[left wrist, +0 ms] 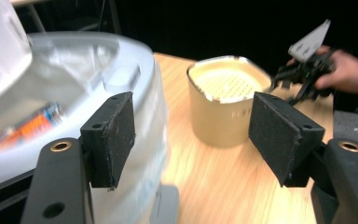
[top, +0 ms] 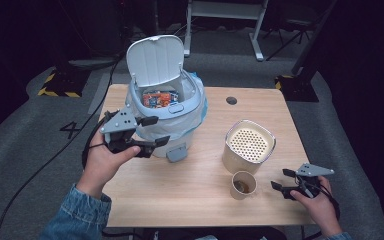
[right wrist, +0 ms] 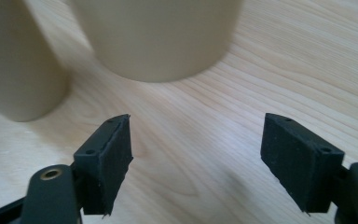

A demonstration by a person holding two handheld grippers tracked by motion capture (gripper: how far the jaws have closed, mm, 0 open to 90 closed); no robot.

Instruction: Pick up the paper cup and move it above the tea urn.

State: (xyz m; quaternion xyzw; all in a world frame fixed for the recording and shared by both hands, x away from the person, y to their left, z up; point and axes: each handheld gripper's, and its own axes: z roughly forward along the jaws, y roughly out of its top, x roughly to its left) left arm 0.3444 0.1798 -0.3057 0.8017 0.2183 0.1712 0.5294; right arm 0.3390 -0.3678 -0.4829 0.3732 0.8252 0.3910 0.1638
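A white pedal bin point(top: 190, 117) stands at the table's back left with its lid point(top: 155, 60) up and a colourful packet point(top: 160, 98) inside. My left gripper point(top: 159, 131) is open against the bin's front left side, with nothing between its jaws. A beige container with a perforated top point(top: 248, 145) stands right of centre, and a paper cup point(top: 243, 185) is just in front of it. My right gripper point(top: 280, 178) is open low over the table, right of the cup. In the right gripper view point(right wrist: 196, 158) bare wood lies between the jaws, the cup point(right wrist: 18, 70) and container point(right wrist: 158, 37) ahead.
The left gripper view point(left wrist: 191, 135) shows the bin point(left wrist: 98, 70) at left, the beige container point(left wrist: 223, 102) ahead and the other hand's gripper point(left wrist: 303, 70) beyond it. The bin's pedal point(top: 176, 152) juts toward me. The wooden table point(top: 180, 200) has a cable hole point(top: 231, 100) at the back.
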